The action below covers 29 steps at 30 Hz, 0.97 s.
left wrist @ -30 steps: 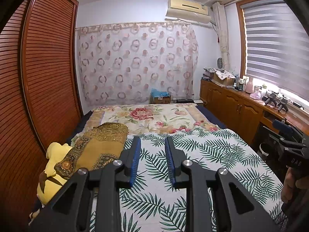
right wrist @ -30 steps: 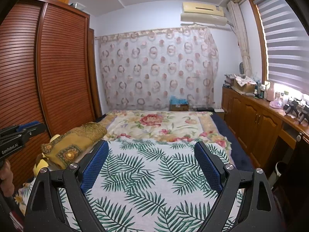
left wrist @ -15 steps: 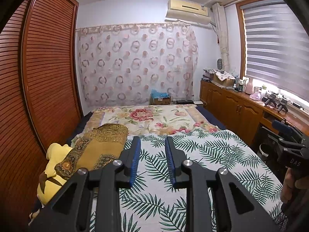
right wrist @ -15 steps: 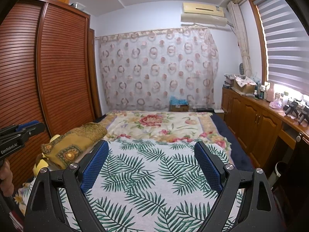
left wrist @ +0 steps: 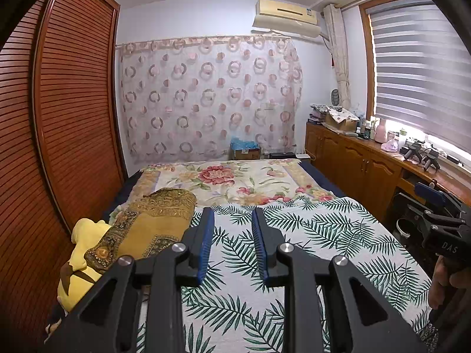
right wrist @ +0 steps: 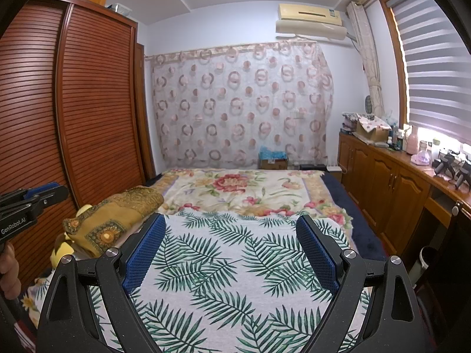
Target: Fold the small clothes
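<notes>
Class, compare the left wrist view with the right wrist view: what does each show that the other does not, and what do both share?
Only the left wrist view shows the left tongs head-on, narrowly open, with the right tongs at its right edge. Only the right wrist view shows the right tongs spread wide, with the left tongs at its left edge. Both show the palm-leaf cloth, the mustard patterned fabric and the floral bedspread.

Cloth (left wrist: 309, 264) (right wrist: 223, 267) — pale grey with a green palm-leaf print, spread flat across the near part of the bed. Far edge overlaps the floral blanket; left edge lies beside a mustard patterned bundle — unfolded.
</notes>
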### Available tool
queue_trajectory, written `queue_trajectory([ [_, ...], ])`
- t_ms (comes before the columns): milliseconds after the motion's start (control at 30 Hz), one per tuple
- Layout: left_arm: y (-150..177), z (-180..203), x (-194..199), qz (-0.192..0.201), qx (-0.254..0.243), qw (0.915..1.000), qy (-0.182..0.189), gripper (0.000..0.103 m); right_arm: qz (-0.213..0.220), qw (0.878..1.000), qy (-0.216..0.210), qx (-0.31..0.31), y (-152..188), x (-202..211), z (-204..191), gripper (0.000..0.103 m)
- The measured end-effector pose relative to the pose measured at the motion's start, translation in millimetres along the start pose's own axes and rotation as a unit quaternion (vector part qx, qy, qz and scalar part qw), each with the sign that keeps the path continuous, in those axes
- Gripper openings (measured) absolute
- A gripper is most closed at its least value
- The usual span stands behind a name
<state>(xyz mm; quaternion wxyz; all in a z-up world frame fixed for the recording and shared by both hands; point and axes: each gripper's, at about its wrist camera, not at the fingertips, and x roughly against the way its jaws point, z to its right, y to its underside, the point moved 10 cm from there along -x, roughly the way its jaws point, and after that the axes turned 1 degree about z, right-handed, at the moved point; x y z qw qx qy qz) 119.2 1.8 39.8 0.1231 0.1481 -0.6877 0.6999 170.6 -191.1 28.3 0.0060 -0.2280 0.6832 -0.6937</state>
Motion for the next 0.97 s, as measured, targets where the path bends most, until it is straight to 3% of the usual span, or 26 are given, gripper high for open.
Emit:
queue_trajectory([
  [967,-1.8,0.7,0.1,0.002,-0.001,1.0,-0.001,0.025,0.001,1.0,0.0,0.001,-0.3,0.0,-0.2,0.092],
])
